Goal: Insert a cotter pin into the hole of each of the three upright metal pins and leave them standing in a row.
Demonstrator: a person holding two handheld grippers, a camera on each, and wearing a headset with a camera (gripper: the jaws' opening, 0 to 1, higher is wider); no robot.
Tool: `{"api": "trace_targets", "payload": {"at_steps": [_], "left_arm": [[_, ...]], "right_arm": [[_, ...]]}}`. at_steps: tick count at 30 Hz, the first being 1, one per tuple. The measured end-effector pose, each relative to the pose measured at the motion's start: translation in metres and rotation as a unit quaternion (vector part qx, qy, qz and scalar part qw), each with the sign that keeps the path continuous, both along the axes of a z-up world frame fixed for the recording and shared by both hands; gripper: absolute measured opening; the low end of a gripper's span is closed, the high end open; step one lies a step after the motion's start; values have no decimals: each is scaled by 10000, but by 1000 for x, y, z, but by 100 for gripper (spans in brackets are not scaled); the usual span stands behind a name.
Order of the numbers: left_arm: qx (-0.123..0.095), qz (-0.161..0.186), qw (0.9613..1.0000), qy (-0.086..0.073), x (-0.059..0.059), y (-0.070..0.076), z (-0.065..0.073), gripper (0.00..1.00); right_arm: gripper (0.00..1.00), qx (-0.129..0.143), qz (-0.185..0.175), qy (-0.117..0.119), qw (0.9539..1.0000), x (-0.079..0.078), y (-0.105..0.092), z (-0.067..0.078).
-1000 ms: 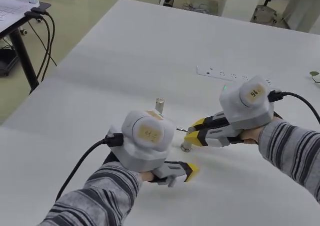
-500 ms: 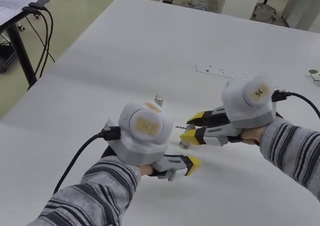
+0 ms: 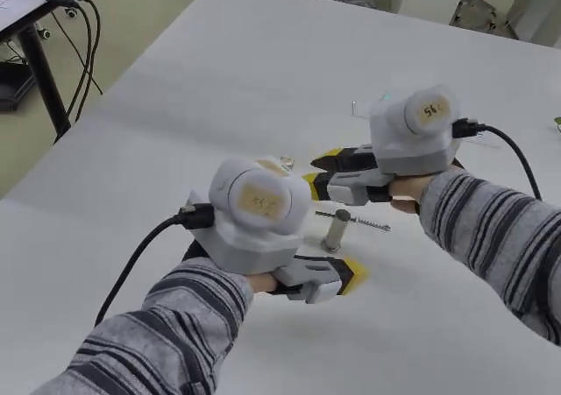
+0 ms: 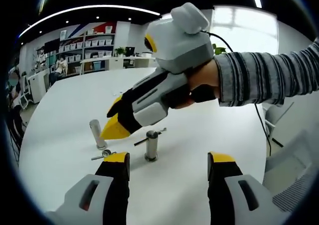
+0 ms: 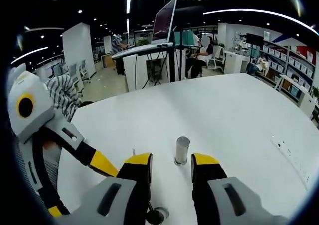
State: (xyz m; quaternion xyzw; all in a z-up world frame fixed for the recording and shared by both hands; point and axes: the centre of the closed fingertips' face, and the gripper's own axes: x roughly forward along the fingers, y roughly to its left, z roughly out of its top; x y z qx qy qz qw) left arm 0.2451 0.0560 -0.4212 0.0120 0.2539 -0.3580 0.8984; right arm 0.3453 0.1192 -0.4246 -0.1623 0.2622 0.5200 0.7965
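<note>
A short steel pin (image 3: 335, 230) stands upright on the white table (image 3: 219, 71) with a cotter pin (image 3: 361, 222) lying through its hole; in the left gripper view the same pin (image 4: 151, 145) stands just ahead of the jaws. A second upright pin (image 4: 97, 133) has a loose cotter pin (image 4: 102, 155) on the table beside it. My right gripper (image 3: 317, 172) hovers above and behind the pinned one, open and holding nothing, with the bare pin (image 5: 182, 150) ahead of it. My left gripper (image 4: 169, 158) is wide open and low in front.
A white power strip (image 5: 291, 161) lies on the table beyond the right hand. A desk with a laptop and hanging cables (image 3: 61, 5) stands off the table's left edge. The far half of the table is bare.
The right gripper has let go of the cotter pin, now left in the upright pin's hole, and has lifted up and away. The left gripper stays low and open.
</note>
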Motion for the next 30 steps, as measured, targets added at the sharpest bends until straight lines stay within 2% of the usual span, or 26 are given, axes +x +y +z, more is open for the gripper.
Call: {"api": "trace_targets", "payload": {"at_steps": [2,5,8,11,16,22,26,30], "left_arm": [[29,-7,10000,21,0,1,-1,64],[-14,-22,10000,27,-1,0,1,65],[-28,-17,10000,19,0,1,2,67],[-49,-15,10000,43,0,0,1,68],[-15,-91,9999,96,-2,-2,-1,69],[21,-95,9999,119,-2,-2,-3,69],[25,-131,9998,143,-3,-3,-4,69],[59,-143,9998,152,-3,-3,-6,69]], "right_arm": [[26,-16,-62,79,9999,3,5,-5],[25,-45,-116,116,9999,18,10,-17],[24,-100,-188,139,9997,22,15,-26],[22,-85,-227,181,9995,22,20,-28],[18,-106,-263,244,9993,26,24,-39],[10,-134,-314,154,9993,26,22,-36],[9,-82,-396,294,9988,25,21,-35],[9,-253,-281,89,9992,24,21,-34]]}}
